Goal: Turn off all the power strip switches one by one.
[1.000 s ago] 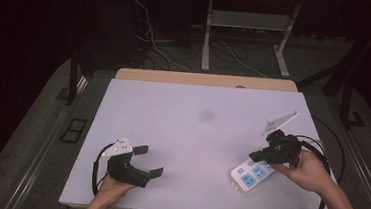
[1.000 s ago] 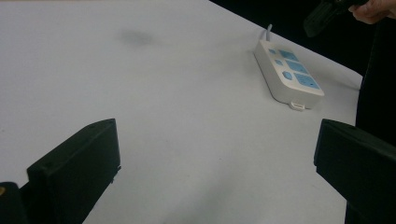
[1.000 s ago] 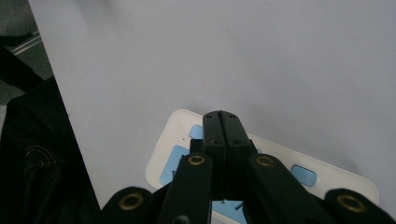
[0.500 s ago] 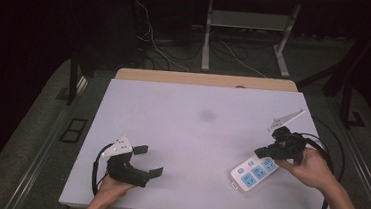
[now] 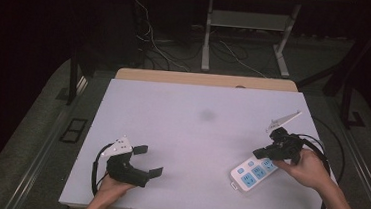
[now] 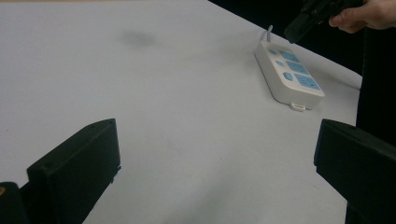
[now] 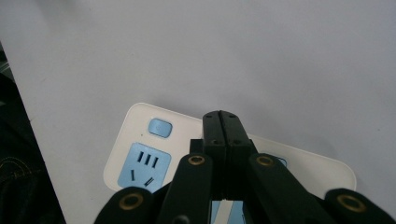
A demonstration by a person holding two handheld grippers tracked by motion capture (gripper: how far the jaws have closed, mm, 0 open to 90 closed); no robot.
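A white power strip (image 5: 254,173) with blue sockets lies flat near the front right corner of the tabletop (image 5: 196,130), set at a slant to the front edge, its short cord end pointing toward the right edge. The person's right hand (image 5: 309,168) holds the right gripper (image 5: 260,153) just above the far end of the strip. Its two black jaws are pressed together with nothing between them, their tips poised over the strip's top face beside the small blue button (image 7: 159,127) and the socket (image 7: 142,169) next to it; whether the tips touch the plastic I cannot tell. A black cable loops from this gripper around the wrist. Well apart, near the front left corner, the left hand (image 5: 111,188) rests on the tabletop with the left gripper (image 5: 148,160), whose jaws stand wide apart and hold nothing, pointing across toward the strip. A faint grey smudge (image 5: 206,115) marks the middle of the tabletop.
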